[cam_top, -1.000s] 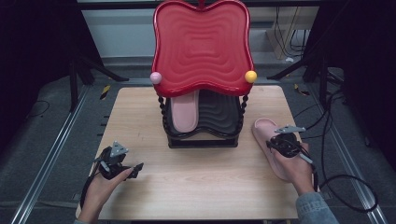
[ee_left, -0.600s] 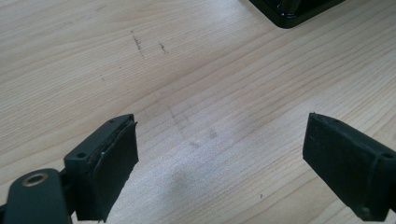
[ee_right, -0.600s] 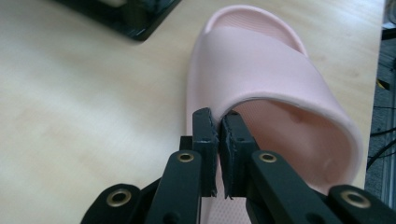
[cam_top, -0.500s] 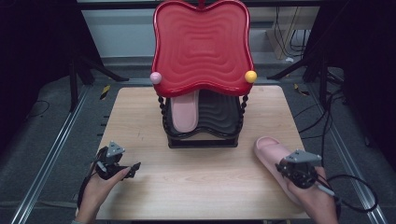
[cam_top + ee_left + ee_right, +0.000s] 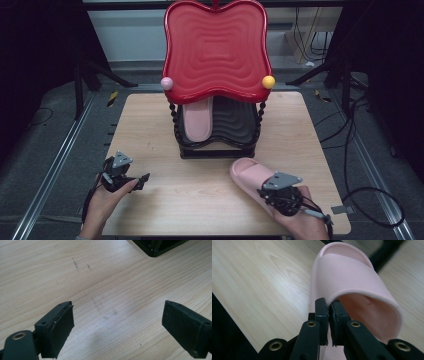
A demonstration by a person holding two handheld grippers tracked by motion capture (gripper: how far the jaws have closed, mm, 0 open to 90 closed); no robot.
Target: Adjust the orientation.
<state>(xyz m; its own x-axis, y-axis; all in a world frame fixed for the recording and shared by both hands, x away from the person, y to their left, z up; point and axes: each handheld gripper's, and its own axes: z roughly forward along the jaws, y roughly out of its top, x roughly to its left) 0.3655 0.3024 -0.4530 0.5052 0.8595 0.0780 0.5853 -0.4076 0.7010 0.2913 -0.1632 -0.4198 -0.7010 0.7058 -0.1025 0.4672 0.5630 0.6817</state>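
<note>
Right tongs (image 5: 329,307) are pinching the side edge of the pink slipper (image 5: 352,285), jaws pressed nearly together with only the thin wall beside the strap caught between the pads. Left tongs (image 5: 117,327) are hovering with jaws spread wide over bare wood, gripping nothing.

The pink slipper (image 5: 252,175) is sitting at the near right of the surface (image 5: 150,115), just in front of the black-and-red rack (image 5: 216,50), toe pointing toward the rack's base. A matching slipper (image 5: 196,120) is already lying on the rack's lower shelf, with free space beside it.

Judgement on handling: the slipper is looking like moulded foam, so light, soft and springy, not fragile. Held by one edge it is likely sagging or swinging about the pinch. The strap or the thicker sole rim near mid-length is offering a steadier hold; the matte surface is probably not slippery.
</note>
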